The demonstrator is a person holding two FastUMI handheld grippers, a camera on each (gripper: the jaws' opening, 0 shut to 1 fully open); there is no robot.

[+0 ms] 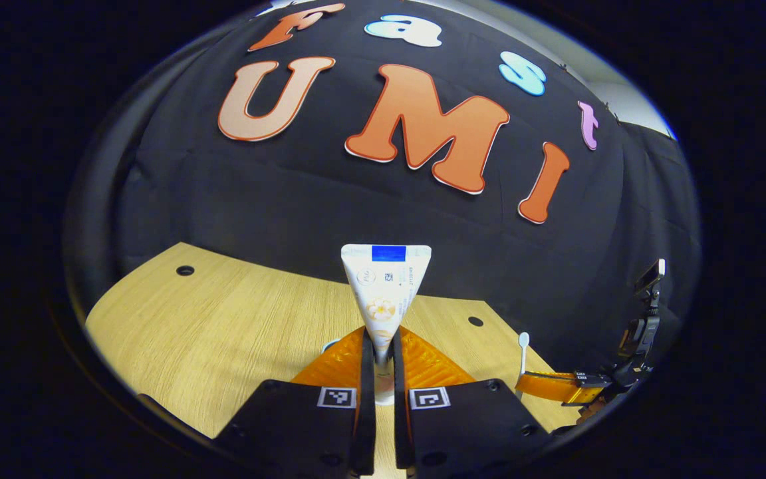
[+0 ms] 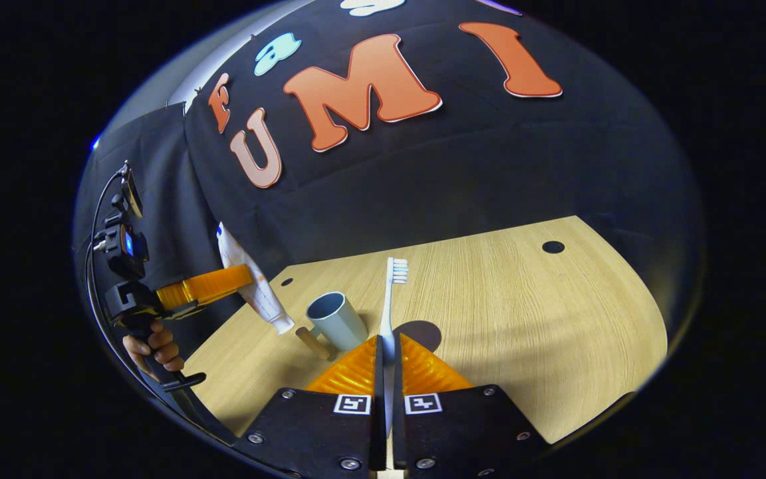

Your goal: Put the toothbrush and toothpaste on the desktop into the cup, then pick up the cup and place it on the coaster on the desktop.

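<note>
Worktop (image 2: 522, 313): light wood, cable holes, mostly bare. Cup (image 2: 336, 320): blue-grey, wooden handle, stands upright and open on the worktop near the left gripper (image 2: 223, 283), nothing in it as far as I can tell. Dark round coaster (image 2: 421, 332) lies just behind the right gripper's fingers, beside the cup.

Left gripper (image 1: 383, 352): fingers closed on the toothpaste (image 1: 385, 293), tube upright, crimped end up, lifted off the worktop; in the right gripper view the tube (image 2: 253, 286) hangs cap down, just left of the cup. Right gripper (image 2: 388, 352): fingers closed on the toothbrush (image 2: 391, 299) handle, bristles up, also lifted.

Step, as I judge it: both items picked, loading the cup comes next. Next move calls for centring the toothpaste cap over the cup mouth and lowering before release, then the toothbrush. Risk: the two grippers crowding over one narrow mouth, or nudging the cup over. A hand (image 2: 157, 349) holds the left gripper's grip.
</note>
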